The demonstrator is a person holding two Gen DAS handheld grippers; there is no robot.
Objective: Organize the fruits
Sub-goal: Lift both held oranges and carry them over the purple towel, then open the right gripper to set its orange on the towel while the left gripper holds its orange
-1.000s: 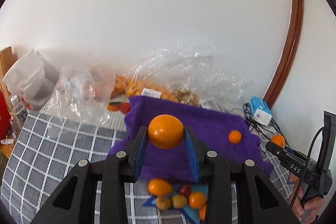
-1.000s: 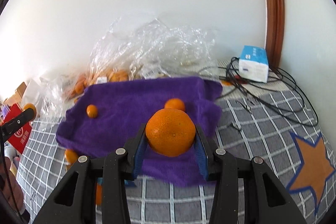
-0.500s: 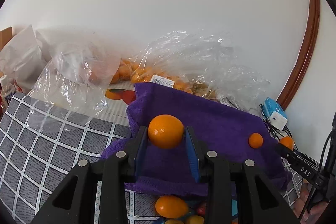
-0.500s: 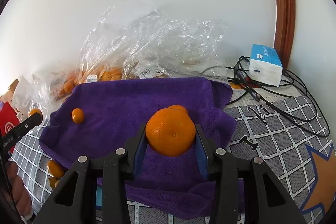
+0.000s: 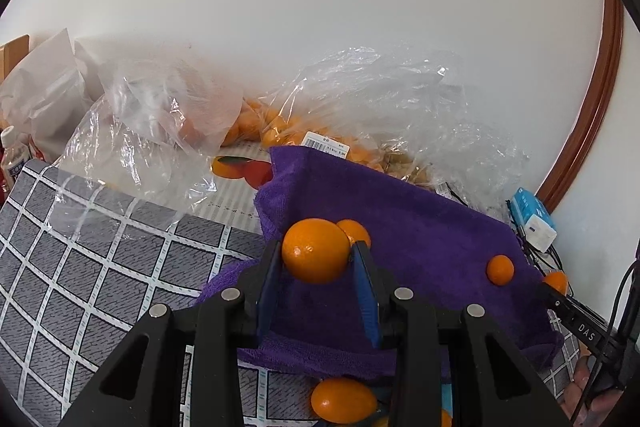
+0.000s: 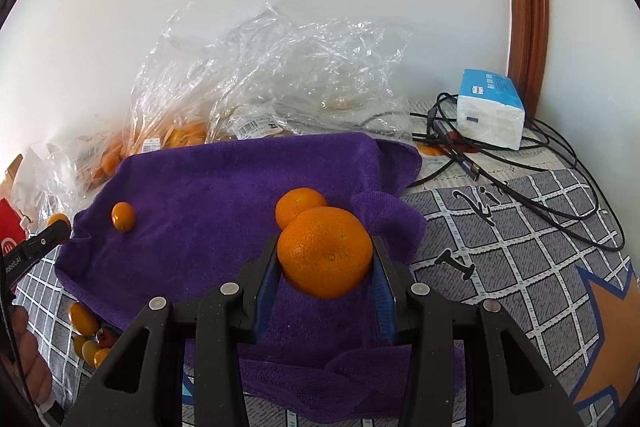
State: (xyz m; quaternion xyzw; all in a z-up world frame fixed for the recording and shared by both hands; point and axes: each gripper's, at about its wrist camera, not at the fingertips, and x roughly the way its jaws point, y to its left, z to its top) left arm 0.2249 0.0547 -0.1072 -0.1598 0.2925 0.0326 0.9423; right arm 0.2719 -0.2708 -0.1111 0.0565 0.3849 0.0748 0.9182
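My left gripper (image 5: 316, 257) is shut on a smooth orange fruit (image 5: 316, 251) and holds it just over the near left part of the purple towel (image 5: 400, 223). A small orange (image 5: 354, 231) lies on the towel right behind it, and another (image 5: 500, 269) lies to the right. Over the towel's right side (image 6: 220, 187), my right gripper (image 6: 325, 259) is shut on a large mandarin (image 6: 325, 251). An orange (image 6: 300, 211) rests on the cloth just beyond it. A kumquat (image 6: 122, 215) lies at the towel's left.
Crumpled clear plastic bags (image 5: 380, 115) holding several oranges line the wall behind the towel. A blue-and-white box (image 6: 490, 115) and black cables (image 6: 520, 163) sit at the right. Loose small fruits (image 5: 344, 401) lie on the checked cloth (image 5: 100, 267) in front of the towel.
Both grippers have sunk closer to the purple towel, each still clamped on its fruit. A small orange on the towel now shows behind the left gripper's fruit.
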